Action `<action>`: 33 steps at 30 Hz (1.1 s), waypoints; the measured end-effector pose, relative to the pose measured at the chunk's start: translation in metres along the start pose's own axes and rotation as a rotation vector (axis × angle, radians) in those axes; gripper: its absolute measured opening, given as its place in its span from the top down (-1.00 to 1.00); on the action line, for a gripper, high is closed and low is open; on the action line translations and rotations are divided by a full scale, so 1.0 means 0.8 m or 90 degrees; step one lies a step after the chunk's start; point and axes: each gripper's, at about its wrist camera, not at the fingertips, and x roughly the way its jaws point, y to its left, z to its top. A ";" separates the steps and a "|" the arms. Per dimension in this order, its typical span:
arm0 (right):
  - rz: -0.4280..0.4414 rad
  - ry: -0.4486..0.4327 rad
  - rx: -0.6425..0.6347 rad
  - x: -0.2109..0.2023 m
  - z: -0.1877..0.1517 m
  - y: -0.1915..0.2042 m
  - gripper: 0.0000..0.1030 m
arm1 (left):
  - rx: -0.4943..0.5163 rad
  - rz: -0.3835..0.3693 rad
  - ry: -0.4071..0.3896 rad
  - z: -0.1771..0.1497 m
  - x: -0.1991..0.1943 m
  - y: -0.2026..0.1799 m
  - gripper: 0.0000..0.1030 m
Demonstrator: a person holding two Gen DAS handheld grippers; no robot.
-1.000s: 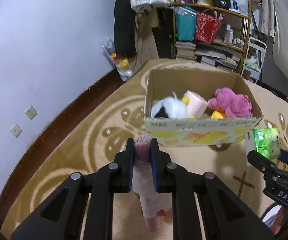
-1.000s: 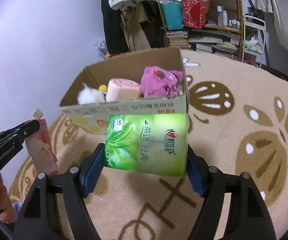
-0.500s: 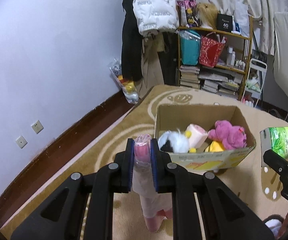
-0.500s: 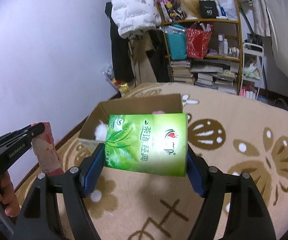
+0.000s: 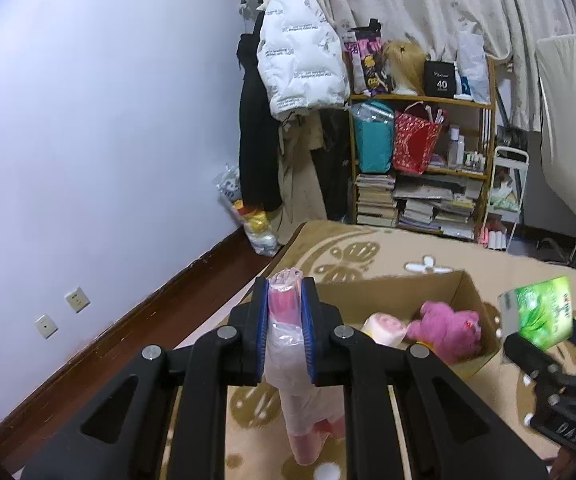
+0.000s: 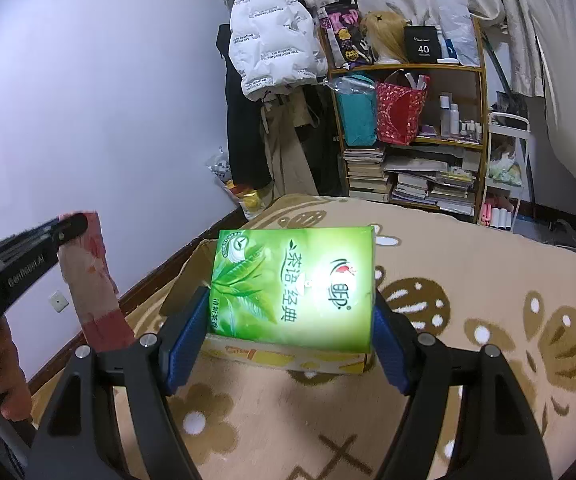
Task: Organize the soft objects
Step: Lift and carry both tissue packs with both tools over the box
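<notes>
My left gripper point(image 5: 284, 295) is shut on a pink soft pack in clear plastic point(image 5: 302, 396), which hangs down below the jaws; the same pack point(image 6: 91, 284) shows at the left of the right wrist view. My right gripper point(image 6: 290, 296) is shut on a green tissue pack point(image 6: 292, 284), also seen at the right edge as the green pack point(image 5: 538, 312). Below and ahead stands an open cardboard box point(image 5: 460, 292) on the rug, holding a magenta plush point(image 5: 448, 330) and a pink roll toy point(image 5: 382, 326). The green pack hides most of the box point(image 6: 191, 272) in the right wrist view.
A beige patterned rug point(image 6: 488, 320) covers the floor. A purple wall with sockets point(image 5: 75, 300) runs along the left. At the back stand a cluttered wooden shelf point(image 5: 420, 160), hanging coats point(image 5: 300, 64), a plastic bag point(image 5: 247, 220) and a white rack point(image 5: 508, 184).
Both grippers have risen with their packs and tilted up, so the box sank lower in both views and more of the shelf, coats and curtains came into sight.
</notes>
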 end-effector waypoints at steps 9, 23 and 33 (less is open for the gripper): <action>0.001 0.009 -0.026 0.041 0.021 0.002 -0.53 | 0.006 -0.005 -0.035 0.018 0.029 -0.013 0.72; 0.010 0.040 -0.021 0.115 0.027 -0.017 -0.53 | -0.078 -0.008 -0.036 0.023 0.091 0.004 0.72; 0.017 0.071 -0.002 0.151 0.012 -0.031 -0.54 | -0.070 -0.007 0.029 -0.002 0.143 -0.007 0.71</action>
